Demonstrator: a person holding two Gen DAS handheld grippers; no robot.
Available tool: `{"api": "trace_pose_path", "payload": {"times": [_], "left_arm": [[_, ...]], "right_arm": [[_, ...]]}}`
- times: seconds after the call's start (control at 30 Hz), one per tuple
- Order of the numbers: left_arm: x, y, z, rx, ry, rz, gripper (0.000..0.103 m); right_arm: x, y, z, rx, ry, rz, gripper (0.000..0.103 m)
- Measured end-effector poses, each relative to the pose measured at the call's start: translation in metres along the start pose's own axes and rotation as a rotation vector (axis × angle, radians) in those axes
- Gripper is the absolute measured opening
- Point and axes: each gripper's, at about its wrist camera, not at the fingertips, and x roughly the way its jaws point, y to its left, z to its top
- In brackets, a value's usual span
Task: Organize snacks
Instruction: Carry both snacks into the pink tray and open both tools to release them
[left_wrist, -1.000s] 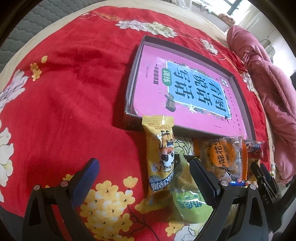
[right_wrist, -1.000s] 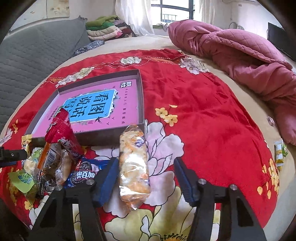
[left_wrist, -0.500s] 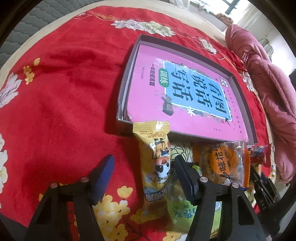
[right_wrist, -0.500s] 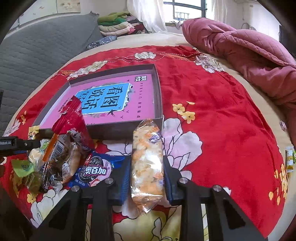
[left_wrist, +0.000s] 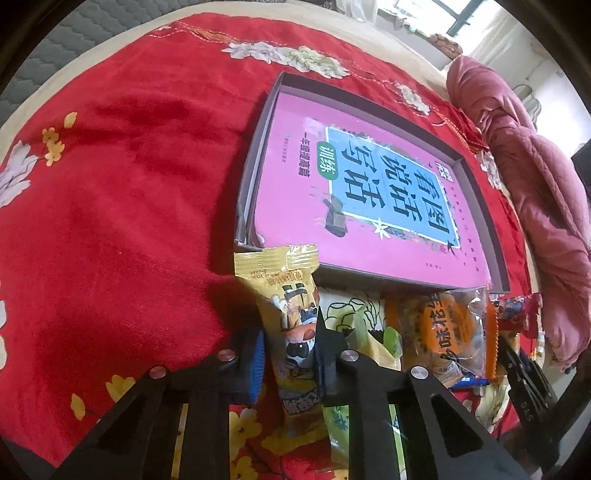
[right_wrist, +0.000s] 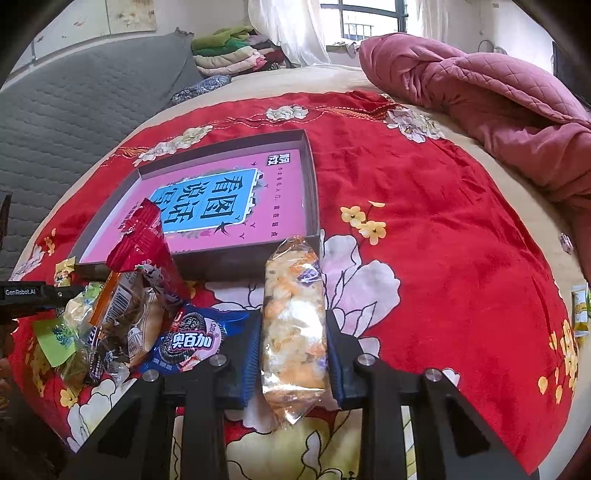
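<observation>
While snacks lie heaped on a red floral blanket (right_wrist: 424, 206), both grippers clamp a packet each, apparently to lift them into the shallow box (right_wrist: 312, 192) just beyond. The left gripper (left_wrist: 290, 345) is closed around a yellow packet (left_wrist: 291, 314) printed with a cartoon figure; its pads pinch the wrapper at mid-length, and the packet's crimped top end reaches the box's near wall. The right gripper (right_wrist: 293, 341) is likewise shut on a clear packet (right_wrist: 293, 314) of pale and orange pieces, its jaws pressing both long sides, the far end lying close to the box's near corner. A pink book (left_wrist: 369, 192) covers the box floor, and no snack is in there yet. Between the two grippers sits the rest of the pile: an orange-labelled pastry (left_wrist: 447, 328), a green packet (right_wrist: 59, 339), a red wrapper (right_wrist: 142, 240) standing on end, and a blue cookie pack (right_wrist: 190, 341). Both grips look centred and firm enough for soft, light wrappers.
</observation>
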Motion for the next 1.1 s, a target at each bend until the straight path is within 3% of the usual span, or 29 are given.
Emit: {"api": "trace_pose_path", "payload": {"times": [0.6,1.1], "left_arm": [[-0.041,-0.001,0.001,0.014,-0.093,-0.042,0.020],[-0.072,-0.005,0.014,0.021,-0.179,-0.068,0.020]], "right_arm": [[-0.017,-0.003,0.004,0.012,-0.054,0.006,0.031],[-0.038,0.002,0.022,0.013,-0.148,0.020,0.031]]}}
